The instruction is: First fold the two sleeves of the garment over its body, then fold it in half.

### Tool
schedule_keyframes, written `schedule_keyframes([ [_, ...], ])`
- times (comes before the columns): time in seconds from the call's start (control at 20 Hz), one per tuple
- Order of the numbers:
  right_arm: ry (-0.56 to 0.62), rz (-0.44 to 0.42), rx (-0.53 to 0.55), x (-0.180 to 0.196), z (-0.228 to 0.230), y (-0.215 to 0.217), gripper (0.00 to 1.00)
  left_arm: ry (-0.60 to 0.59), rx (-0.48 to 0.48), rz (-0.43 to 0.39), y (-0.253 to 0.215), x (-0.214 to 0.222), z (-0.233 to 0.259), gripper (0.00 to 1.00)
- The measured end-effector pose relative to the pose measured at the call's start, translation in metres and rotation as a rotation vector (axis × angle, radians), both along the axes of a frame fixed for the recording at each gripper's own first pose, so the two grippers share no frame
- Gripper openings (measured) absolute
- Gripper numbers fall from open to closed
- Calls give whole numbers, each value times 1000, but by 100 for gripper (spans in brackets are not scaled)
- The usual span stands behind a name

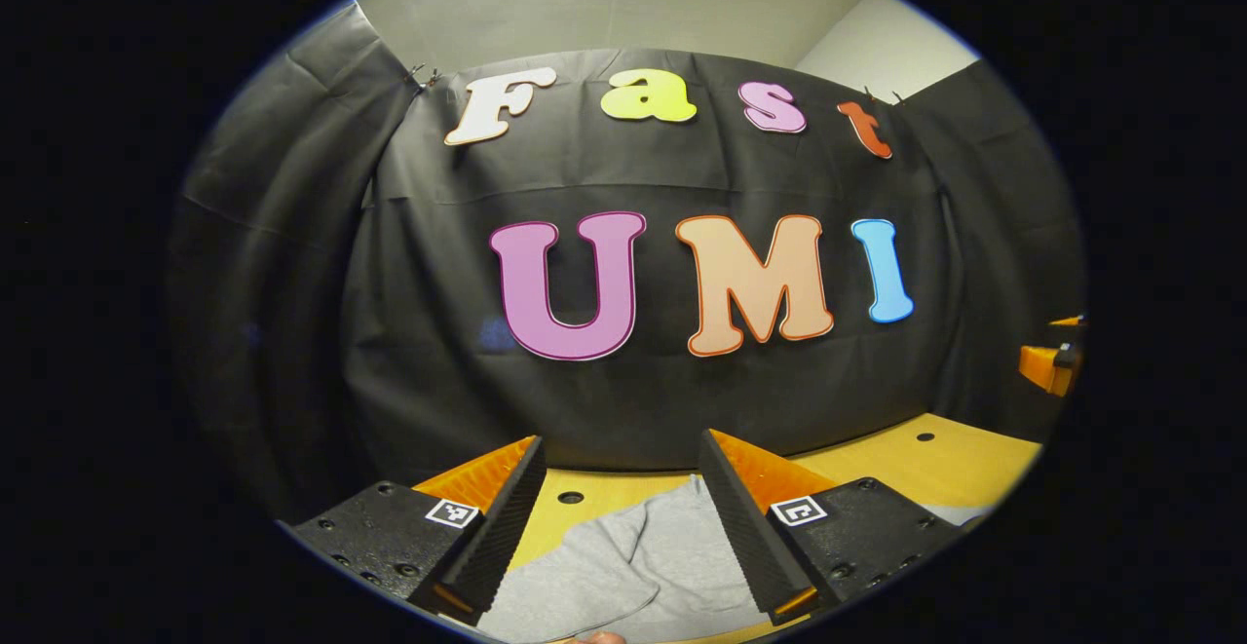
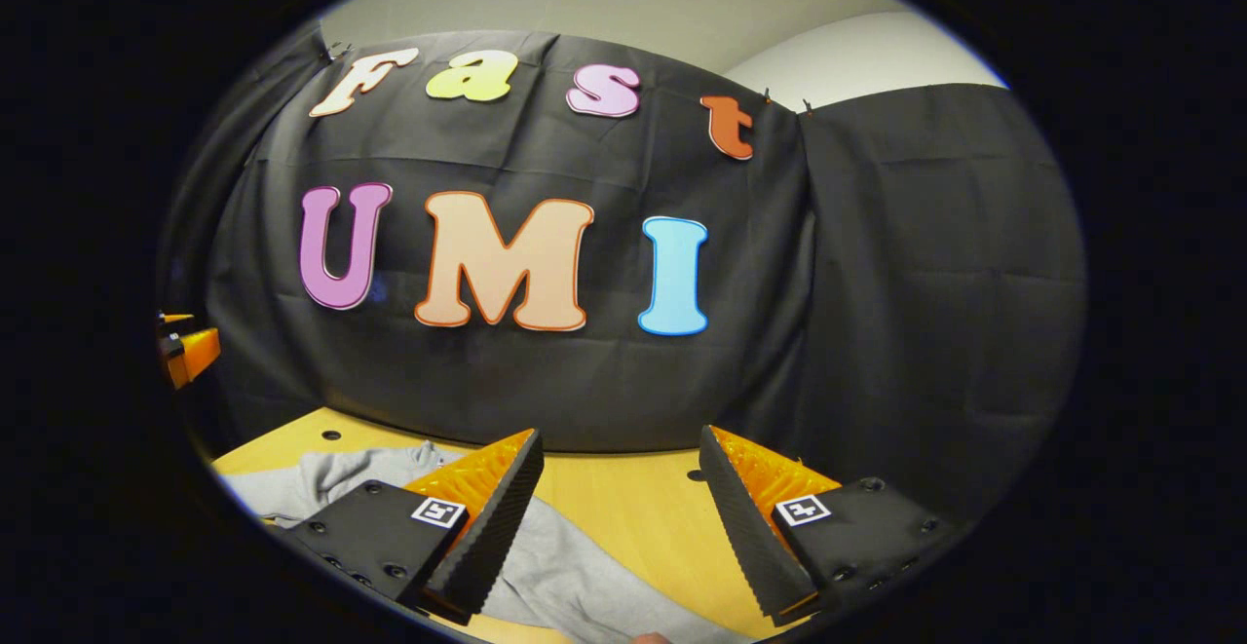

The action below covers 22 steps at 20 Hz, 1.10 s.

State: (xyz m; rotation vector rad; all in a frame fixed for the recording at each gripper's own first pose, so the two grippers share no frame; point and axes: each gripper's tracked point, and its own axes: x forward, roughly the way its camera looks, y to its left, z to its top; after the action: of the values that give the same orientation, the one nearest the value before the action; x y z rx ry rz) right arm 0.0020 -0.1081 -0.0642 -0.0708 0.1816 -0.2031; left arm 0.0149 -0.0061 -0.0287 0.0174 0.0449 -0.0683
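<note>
- Plainly, both grippers hang above the work with nothing held: the left gripper point(image 1: 621, 527) has its jaws spread wide over the grey garment point(image 1: 623, 566), and the right gripper point(image 2: 621, 527) has its jaws spread the same way, no cloth between them.
- The garment lies on the wooden table point(image 1: 935, 464), close under both grippers. In the left gripper view it sits between and below the fingers; in the right gripper view it runs from the left edge under the left finger point(image 2: 487, 527), with bare table point(image 2: 623, 508) ahead.
- I judge that no fold is begun; the cloth looks rumpled, and I cannot tell which part is sleeve.
- Risk: both cameras look mostly at the wall, so a descent from here is half blind and could land on body cloth, not a cuff.
- Risk: a pinch into a rumple may catch two layers, dragging the body along with the sleeve.
- Risk: the right gripper sits toward the garment's edge; closing there may catch only the table or a thin hem that slips out.
- Risk: the two grippers stand near each other, so crossing sleeves could bring them into collision.
</note>
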Motion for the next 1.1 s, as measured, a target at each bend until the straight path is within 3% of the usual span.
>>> schedule_keyframes([
  [0.65,216,-118,-12,-50,-95,-92,99,4,14,-52,-38,5,-1,93],
  [1.1,448,-157,95,-108,-186,-127,100,30,16,-69,-56,5,-12,93],
])
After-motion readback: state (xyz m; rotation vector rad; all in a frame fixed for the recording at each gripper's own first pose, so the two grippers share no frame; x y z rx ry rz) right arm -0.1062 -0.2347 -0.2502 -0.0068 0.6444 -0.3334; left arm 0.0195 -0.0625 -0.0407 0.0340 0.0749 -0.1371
